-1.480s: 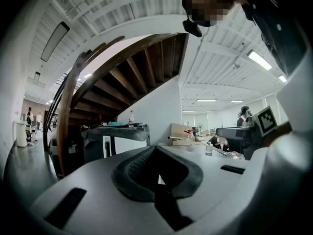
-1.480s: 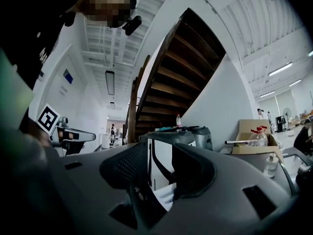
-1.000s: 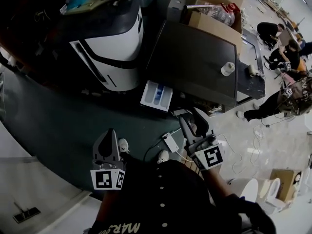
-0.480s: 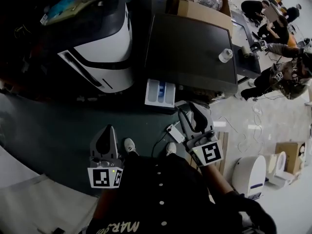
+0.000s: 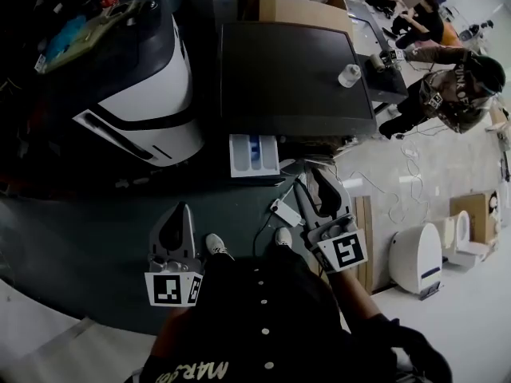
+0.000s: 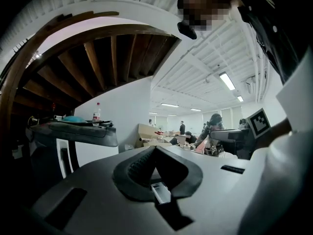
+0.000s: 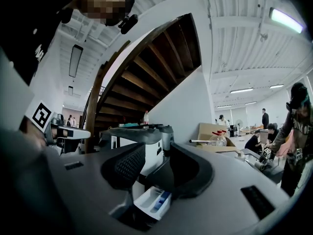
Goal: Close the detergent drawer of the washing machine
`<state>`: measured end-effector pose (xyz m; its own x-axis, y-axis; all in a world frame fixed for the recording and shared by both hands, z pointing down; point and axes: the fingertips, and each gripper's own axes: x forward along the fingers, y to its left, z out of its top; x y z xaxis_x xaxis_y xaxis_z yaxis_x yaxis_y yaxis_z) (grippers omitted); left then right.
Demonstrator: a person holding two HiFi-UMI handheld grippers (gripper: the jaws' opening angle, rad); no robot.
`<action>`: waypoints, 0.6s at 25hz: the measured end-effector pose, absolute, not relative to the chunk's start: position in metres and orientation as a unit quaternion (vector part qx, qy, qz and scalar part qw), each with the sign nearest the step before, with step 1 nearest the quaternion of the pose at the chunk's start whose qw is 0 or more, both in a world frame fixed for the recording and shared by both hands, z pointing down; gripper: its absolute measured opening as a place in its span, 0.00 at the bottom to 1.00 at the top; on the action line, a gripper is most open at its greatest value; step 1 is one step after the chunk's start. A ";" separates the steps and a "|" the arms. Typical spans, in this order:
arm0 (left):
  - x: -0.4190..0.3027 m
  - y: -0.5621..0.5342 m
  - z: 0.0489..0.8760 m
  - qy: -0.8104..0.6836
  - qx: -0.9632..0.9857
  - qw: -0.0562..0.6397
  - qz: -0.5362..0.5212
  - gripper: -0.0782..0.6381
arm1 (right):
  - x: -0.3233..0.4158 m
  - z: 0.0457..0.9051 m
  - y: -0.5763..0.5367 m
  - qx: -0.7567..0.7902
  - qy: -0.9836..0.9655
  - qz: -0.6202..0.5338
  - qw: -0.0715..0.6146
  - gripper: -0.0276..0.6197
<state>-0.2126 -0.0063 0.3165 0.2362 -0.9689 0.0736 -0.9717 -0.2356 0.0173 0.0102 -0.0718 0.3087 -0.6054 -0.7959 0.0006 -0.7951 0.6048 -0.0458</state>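
drawer: white plastic detergent drawer with blue insert (image 5: 254, 155), pulled out from the front of the dark-topped washing machine (image 5: 287, 70)
right gripper (image 5: 310, 183): grey, jaws spread, nothing pinched, levelled at the drawer from nearby, not touching
left gripper (image 5: 182, 211): grey, jaws pressed together, empty, well apart from the drawer
floor: white power strip (image 5: 285, 212) beside the right gripper

The floor (image 5: 88, 238) is looking dark on one side and light on the other. A washing machine (image 5: 287, 70) is standing on it, just beside a white and black machine (image 5: 140, 94). A cardboard box (image 5: 291, 8) is sitting behind them. A white power strip (image 5: 285, 212) and thin wires (image 5: 399, 207) are lying near the washing machine. A round white machine (image 5: 415, 258) is standing well apart.
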 end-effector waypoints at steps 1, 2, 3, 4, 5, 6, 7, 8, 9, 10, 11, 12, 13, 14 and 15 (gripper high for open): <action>-0.213 -0.010 0.317 -0.611 0.790 0.029 0.026 0.13 | 0.011 0.308 -0.071 -0.449 0.893 -0.020 0.010 0.28; -0.213 -0.013 0.318 -0.605 0.795 0.029 0.029 0.13 | 0.011 0.308 -0.070 -0.456 0.890 -0.020 0.010 0.29; -0.213 -0.016 0.319 -0.597 0.801 0.029 0.030 0.13 | 0.012 0.309 -0.068 -0.463 0.886 -0.020 0.009 0.29; -0.213 -0.019 0.321 -0.589 0.807 0.030 0.031 0.13 | 0.014 0.310 -0.066 -0.471 0.882 -0.022 0.008 0.29; -0.213 -0.022 0.322 -0.582 0.812 0.032 0.033 0.13 | 0.016 0.312 -0.064 -0.479 0.877 -0.024 0.005 0.29; -0.213 -0.025 0.323 -0.575 0.817 0.034 0.034 0.13 | 0.019 0.315 -0.061 -0.486 0.873 -0.026 0.001 0.29; -0.212 -0.027 0.325 -0.569 0.821 0.037 0.035 0.13 | 0.021 0.317 -0.058 -0.493 0.869 -0.028 -0.001 0.29; -0.212 -0.029 0.327 -0.565 0.823 0.041 0.036 0.13 | 0.024 0.317 -0.056 -0.500 0.865 -0.029 -0.002 0.29; -0.212 -0.031 0.329 -0.561 0.826 0.044 0.036 0.13 | 0.026 0.317 -0.054 -0.505 0.863 -0.030 0.000 0.29; -0.211 -0.033 0.331 -0.558 0.828 0.047 0.036 0.13 | 0.027 0.318 -0.052 -0.506 0.862 -0.031 0.001 0.29; -0.209 -0.034 0.332 -0.555 0.830 0.049 0.036 0.13 | 0.027 0.319 -0.050 -0.506 0.862 -0.031 0.002 0.29; -0.207 -0.035 0.333 -0.551 0.832 0.050 0.036 0.13 | 0.028 0.320 -0.049 -0.507 0.861 -0.032 -0.001 0.29; -0.205 -0.036 0.334 -0.549 0.834 0.051 0.036 0.13 | 0.028 0.322 -0.049 -0.510 0.860 -0.034 -0.004 0.29; -0.203 -0.037 0.335 -0.547 0.835 0.052 0.037 0.13 | 0.029 0.324 -0.049 -0.512 0.858 -0.037 -0.007 0.29; -0.202 -0.037 0.335 -0.546 0.835 0.054 0.038 0.13 | 0.029 0.327 -0.050 -0.513 0.857 -0.040 -0.009 0.29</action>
